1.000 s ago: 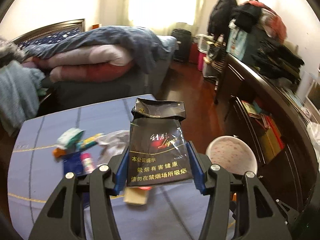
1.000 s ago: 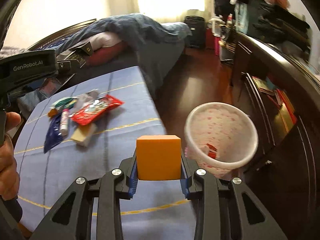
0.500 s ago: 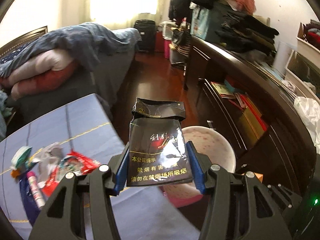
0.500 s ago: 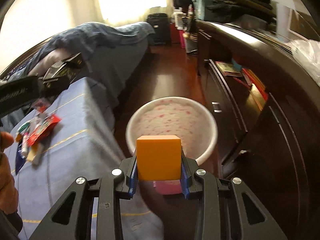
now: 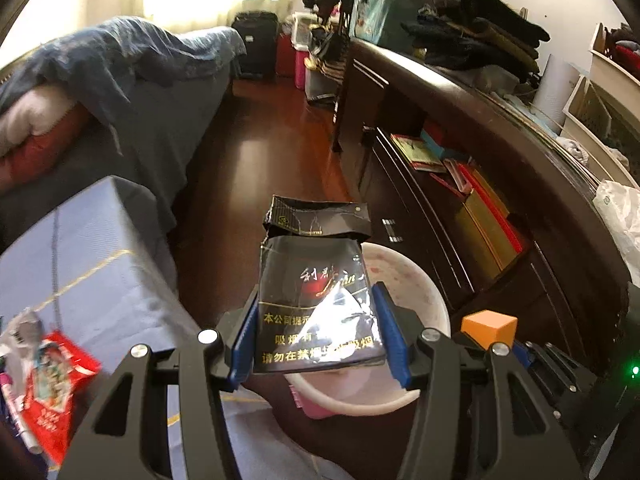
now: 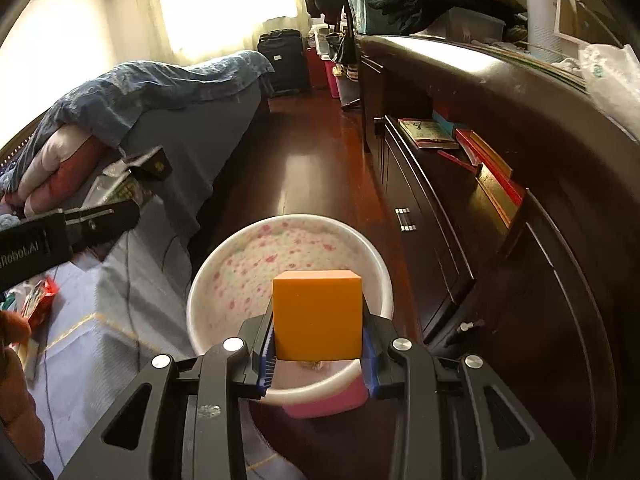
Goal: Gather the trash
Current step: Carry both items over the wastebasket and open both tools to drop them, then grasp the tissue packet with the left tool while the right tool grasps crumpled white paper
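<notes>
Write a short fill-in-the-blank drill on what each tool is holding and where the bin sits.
1. The left tool is shut on a black ____ pack.
2. The right tool grips a block whose colour is ____.
3. The white bin with pink speckles stands on the ____, beside the dark cabinet.
4. A red snack wrapper lies on the ____ cloth.

Missing words: cigarette; orange; floor; blue

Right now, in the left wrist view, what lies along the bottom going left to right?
red snack wrapper → blue-covered table → black cigarette pack in the left gripper → white bin → orange block
</notes>
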### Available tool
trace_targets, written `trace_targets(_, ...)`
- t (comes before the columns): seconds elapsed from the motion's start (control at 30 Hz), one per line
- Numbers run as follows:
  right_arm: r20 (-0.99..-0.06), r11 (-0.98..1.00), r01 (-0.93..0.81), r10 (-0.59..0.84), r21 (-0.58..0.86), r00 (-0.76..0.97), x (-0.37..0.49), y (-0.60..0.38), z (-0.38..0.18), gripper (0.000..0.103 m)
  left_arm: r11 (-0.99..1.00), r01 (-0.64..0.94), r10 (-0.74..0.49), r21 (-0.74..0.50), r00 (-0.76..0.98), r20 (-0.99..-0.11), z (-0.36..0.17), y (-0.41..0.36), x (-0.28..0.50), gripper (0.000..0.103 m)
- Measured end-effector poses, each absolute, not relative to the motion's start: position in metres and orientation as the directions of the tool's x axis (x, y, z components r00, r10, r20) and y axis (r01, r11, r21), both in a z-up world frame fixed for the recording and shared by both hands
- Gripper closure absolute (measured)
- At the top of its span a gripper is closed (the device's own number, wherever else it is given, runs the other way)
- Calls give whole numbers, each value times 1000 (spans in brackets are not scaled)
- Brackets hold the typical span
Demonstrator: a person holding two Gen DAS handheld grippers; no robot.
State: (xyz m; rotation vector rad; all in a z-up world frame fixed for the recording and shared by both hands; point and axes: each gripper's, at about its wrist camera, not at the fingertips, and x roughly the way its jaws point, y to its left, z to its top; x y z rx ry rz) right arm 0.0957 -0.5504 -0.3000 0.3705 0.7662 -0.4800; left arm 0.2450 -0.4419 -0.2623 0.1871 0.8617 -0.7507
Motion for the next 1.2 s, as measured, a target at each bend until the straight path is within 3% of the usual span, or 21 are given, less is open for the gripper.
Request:
trace_targets(0.27, -742, 846, 516, -260, 134, 618, 123, -562, -317, 67, 667, 674, -606, -317, 243, -758, -288, -463, 272, 46)
trace_targets(0.37, -740, 855, 512, -287, 89, 608, 129, -557, -323, 62, 661, 679, -616, -318, 250, -747, -288, -462, 273, 33)
trace_targets(0.57, -744, 855, 510, -279, 95, 607, 125, -549, -323, 54, 686, 672, -611, -278, 325, -722, -272, -442, 267, 28)
trace_targets(0.83, -733, 879, 451, -201, 158, 650, 110, -510, -294, 36, 846, 533, -379, -16, 580, -721, -251, -367, 245, 19)
trace_targets(1.2, -689, 950, 241, -41, 196, 723, 110, -425, -253, 26, 960, 274, -156, 58, 693, -704, -226, -240, 249, 12)
